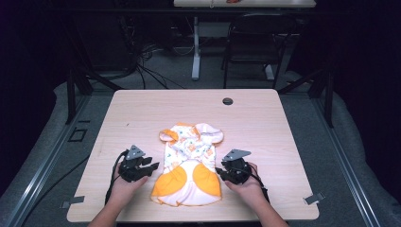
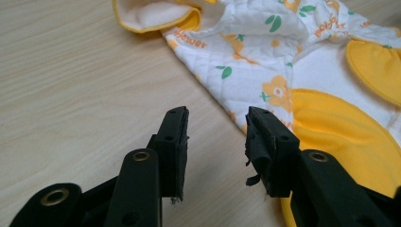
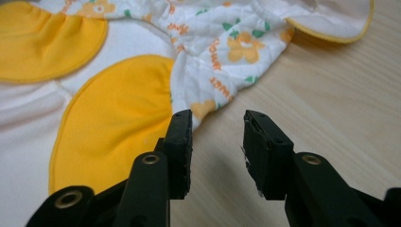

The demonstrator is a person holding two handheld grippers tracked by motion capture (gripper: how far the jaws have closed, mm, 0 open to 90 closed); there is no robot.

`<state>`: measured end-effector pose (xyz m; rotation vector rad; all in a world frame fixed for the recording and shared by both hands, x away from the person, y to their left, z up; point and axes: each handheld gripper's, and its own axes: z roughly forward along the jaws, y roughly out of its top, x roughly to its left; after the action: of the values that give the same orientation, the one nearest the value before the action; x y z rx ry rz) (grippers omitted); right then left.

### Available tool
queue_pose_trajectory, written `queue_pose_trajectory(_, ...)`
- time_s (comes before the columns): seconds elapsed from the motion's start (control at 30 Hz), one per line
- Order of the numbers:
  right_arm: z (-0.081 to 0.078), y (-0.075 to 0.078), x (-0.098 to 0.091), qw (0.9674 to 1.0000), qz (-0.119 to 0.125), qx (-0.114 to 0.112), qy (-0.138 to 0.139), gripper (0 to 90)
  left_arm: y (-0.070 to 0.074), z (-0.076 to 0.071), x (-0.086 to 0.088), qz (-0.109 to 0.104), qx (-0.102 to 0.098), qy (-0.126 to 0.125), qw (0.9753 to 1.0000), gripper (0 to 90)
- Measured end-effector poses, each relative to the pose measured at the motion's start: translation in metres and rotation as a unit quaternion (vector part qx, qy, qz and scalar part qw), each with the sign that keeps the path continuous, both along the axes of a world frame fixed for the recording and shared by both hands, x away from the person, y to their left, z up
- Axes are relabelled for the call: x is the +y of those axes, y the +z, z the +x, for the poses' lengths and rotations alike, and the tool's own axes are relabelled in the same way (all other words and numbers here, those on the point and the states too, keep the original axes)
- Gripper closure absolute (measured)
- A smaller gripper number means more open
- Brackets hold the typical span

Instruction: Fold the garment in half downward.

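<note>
A small baby garment [image 1: 190, 163], white with an orange flower print and orange-yellow patches, lies flat in the middle of the wooden table [image 1: 142, 113]. My left gripper [image 1: 150, 168] rests just off its left edge, jaws apart with only bare table between them; the garment [image 2: 302, 80] lies close beyond the right jaw. My right gripper [image 1: 221, 172] sits at the garment's right edge, also open over bare wood. There the garment [image 3: 142, 80] reaches up to the left jaw, and whether it touches I cannot tell.
A round cable hole [image 1: 228, 101] sits near the table's far edge. Metal clips [image 1: 314, 198] stick out at the near corners. A dark chair [image 1: 255, 42] and a table leg [image 1: 196, 52] stand on the floor beyond.
</note>
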<state>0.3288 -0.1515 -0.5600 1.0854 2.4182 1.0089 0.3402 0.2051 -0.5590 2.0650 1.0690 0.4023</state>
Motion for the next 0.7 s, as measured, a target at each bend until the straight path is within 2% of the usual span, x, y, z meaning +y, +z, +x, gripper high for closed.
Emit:
queue_pose_trajectory(0.17, 0.014, -0.002, 0.009, 0.9999, -0.001, 0.009, -0.006, 66.3, -0.004, 0.009, -0.012, -0.009, 0.007, -0.004, 0.9999, 63.4)
queue_pose_trajectory(0.27, 0.018, -0.003, 0.013, 0.9999, 0.006, 0.006, -0.007, 68.7, -0.006, 0.012, -0.017, -0.011, 0.01, -0.004, 0.9999, 66.0)
queue_pose_trajectory(0.3, 0.022, -0.004, 0.017, 0.9999, 0.01, 0.005, -0.007, 72.4, -0.007, 0.014, -0.02, -0.011, 0.009, -0.005, 0.9999, 69.0)
queue_pose_trajectory(0.4, 0.025, -0.007, 0.021, 0.9998, 0.012, 0.01, -0.008, 74.7, -0.009, 0.016, -0.024, -0.012, 0.01, -0.004, 0.9999, 74.4)
queue_pose_trajectory(0.47, 0.027, -0.01, 0.024, 0.9999, 0.001, 0.012, -0.009, 77.4, -0.012, 0.017, -0.028, -0.01, 0.015, -0.007, 0.9998, 76.9)
queue_pose_trajectory(0.53, 0.027, -0.012, 0.027, 0.9999, 0.002, 0.013, -0.01, 79.0, -0.015, 0.018, -0.03, -0.004, 0.012, -0.01, 0.9999, 79.9)
queue_pose_trajectory(0.7, 0.026, -0.014, 0.03, 0.9998, -0.016, 0.013, 0.001, 81.5, -0.017, 0.017, -0.034, 0.004, 0.015, -0.021, 0.9997, 84.5)
